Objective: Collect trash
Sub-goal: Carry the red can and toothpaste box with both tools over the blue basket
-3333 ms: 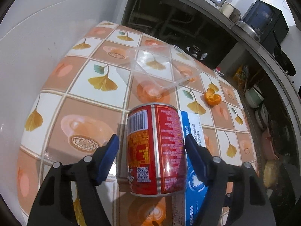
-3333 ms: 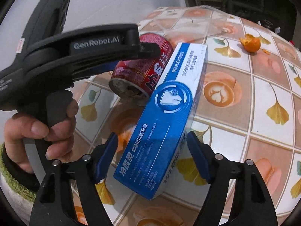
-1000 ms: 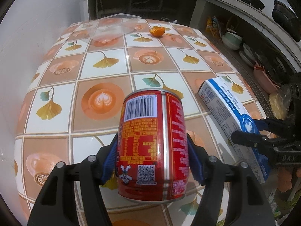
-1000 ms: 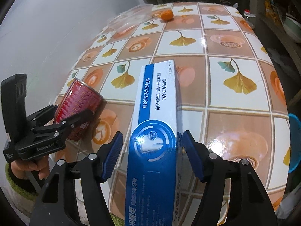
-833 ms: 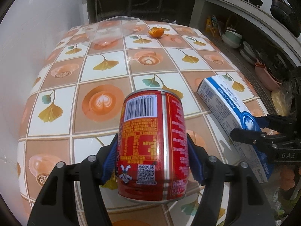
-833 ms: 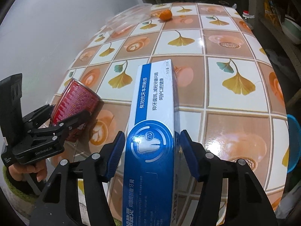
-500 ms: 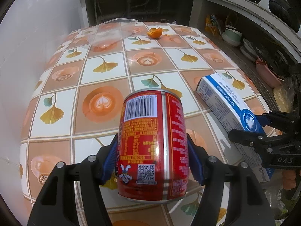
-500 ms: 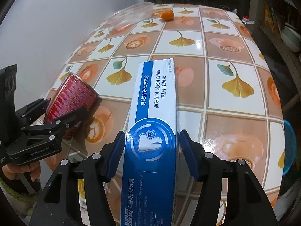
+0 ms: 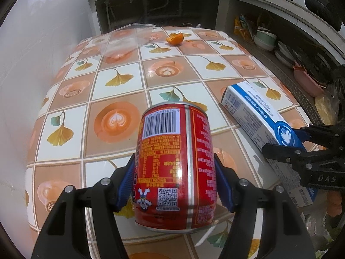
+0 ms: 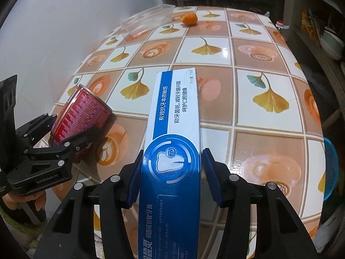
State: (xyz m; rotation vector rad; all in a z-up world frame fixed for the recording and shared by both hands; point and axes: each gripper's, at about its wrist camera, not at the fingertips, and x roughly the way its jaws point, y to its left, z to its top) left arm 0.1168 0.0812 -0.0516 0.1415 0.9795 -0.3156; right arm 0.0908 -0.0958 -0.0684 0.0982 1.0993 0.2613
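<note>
A red can (image 9: pixel 176 161) sits between the pads of my left gripper (image 9: pixel 174 172), which is shut on it. In the right wrist view the can (image 10: pixel 79 116) hangs tilted near the table's left edge. A blue and white toothpaste box (image 10: pixel 174 112) lies lengthwise between the jaws of my right gripper (image 10: pixel 171 168). These jaws are closing: the left pad is at the box's edge and a thin gap remains on the right. In the left wrist view the box (image 9: pixel 254 116) and the right gripper (image 9: pixel 301 142) are at the right.
On the tiled table (image 9: pixel 120 77) an orange peel (image 9: pixel 174 38) and a clear plastic container (image 9: pixel 125 36) lie at the far end. A white wall runs along the left. Shelves with bowls (image 9: pixel 265 38) stand to the right, and a blue basket (image 10: pixel 330 168) sits below the table's right edge.
The left gripper has shut on the can, which earlier lay under the box, and carried it aside. Over the last second the right jaws have narrowed around the box.
</note>
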